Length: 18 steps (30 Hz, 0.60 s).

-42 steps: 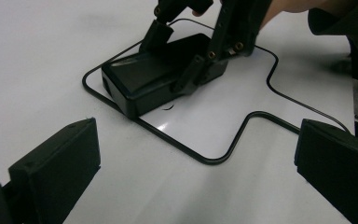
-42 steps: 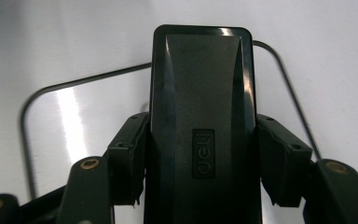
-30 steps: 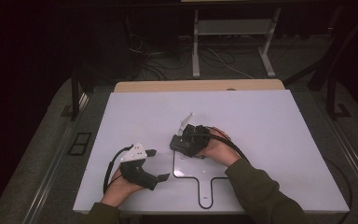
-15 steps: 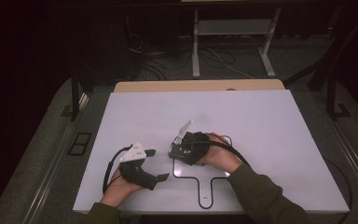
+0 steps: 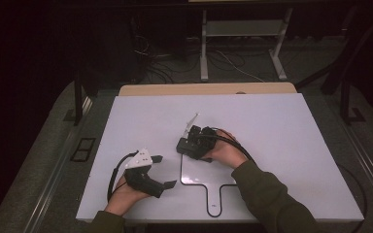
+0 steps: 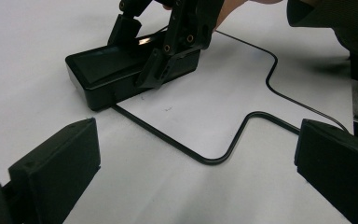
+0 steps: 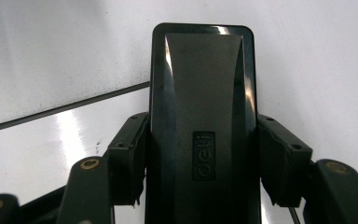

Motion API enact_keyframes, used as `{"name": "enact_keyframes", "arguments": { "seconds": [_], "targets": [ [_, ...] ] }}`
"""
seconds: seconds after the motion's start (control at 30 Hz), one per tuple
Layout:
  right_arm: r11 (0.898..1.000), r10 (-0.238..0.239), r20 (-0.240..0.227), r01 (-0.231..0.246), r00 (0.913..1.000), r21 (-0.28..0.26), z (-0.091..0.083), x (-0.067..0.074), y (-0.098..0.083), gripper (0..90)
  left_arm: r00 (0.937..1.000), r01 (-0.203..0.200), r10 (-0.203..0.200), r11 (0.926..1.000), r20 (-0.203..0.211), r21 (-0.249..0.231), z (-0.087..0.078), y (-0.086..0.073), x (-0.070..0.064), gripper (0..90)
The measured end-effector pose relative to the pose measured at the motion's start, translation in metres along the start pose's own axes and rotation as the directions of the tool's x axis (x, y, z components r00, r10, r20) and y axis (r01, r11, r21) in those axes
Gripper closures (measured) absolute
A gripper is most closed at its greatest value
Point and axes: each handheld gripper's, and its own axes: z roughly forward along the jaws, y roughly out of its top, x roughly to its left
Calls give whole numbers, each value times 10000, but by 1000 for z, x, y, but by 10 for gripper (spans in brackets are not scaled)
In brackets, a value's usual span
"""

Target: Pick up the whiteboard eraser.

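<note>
Right gripper [image 7: 200, 186] clamped on black box [image 7: 201, 107], lid closed, left gripper [image 5: 162, 171] jaws wide apart, holding nothing

I worked in what looked like a lab or recording room: a plain white table [image 5: 281, 145] on a dark floor, loose cables [image 5: 233, 60] and a metal stand [image 5: 243, 36] behind it, surroundings kept dark.
</note>
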Motion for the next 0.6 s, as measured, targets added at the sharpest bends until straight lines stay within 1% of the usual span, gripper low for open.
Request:
{"name": "enact_keyframes", "arguments": {
  "seconds": [0.03,0.1,0.13,0.23,0.3,0.33,0.37,0.4,0.43,0.47,0.5,0.53,0.57,0.6],
  "targets": [
    [10000,-28,-15,28,10000,-16,0,2,0,388,10000,-7,7,10000,1,3,0,0,0,0],
    [9995,-303,-81,304,9995,30,-2,7,-1,388,10000,-1,1,10000,-2,32,0,0,0,0],
    [9991,-429,-171,430,9989,18,-2,11,-1,388,10000,1,-1,10000,1,40,1,0,0,0],
    [9983,-587,-466,586,9972,-32,-4,23,-2,388,10000,7,-7,10000,-8,27,1,0,-1,0],
    [9959,-898,-598,900,9942,9,-5,30,-2,388,10000,16,-16,10000,-11,12,1,1,-2,0],
    [9961,-882,-657,882,9939,-39,-5,33,-2,388,10000,9,-9,10000,-12,22,1,1,-1,0],
    [9964,-842,-740,842,9937,-40,-5,33,-2,388,10000,-4,4,10000,-18,41,1,1,-1,0],
    [9960,-895,-798,894,9928,-41,-4,29,-2,388,10000,-33,33,10000,-15,46,1,1,-1,0],
    [9971,-767,-747,763,9943,-83,-4,26,-2,388,10000,-42,42,10000,-12,42,1,1,-1,0],
    [9976,-698,-588,694,9958,-79,-3,23,-2,388,10000,-14,14,10000,-15,31,1,1,-2,0],
    [9985,-537,-582,534,9969,-76,-2,19,-1,389,10000,-15,15,10000,-16,25,1,1,-1,0],
    [9986,-536,-492,534,9974,-41,-1,15,0,389,10000,0,0,10000,-19,15,1,0,-1,0],
    [9995,-300,-468,297,9985,-80,-1,12,1,388,10000,-8,8,10000,-17,36,0,0,-1,0],
    [9995,-315,-348,314,9989,-50,0,8,1,388,10000,-3,3,10000,-16,33,0,0,-1,0]
  ]
}}
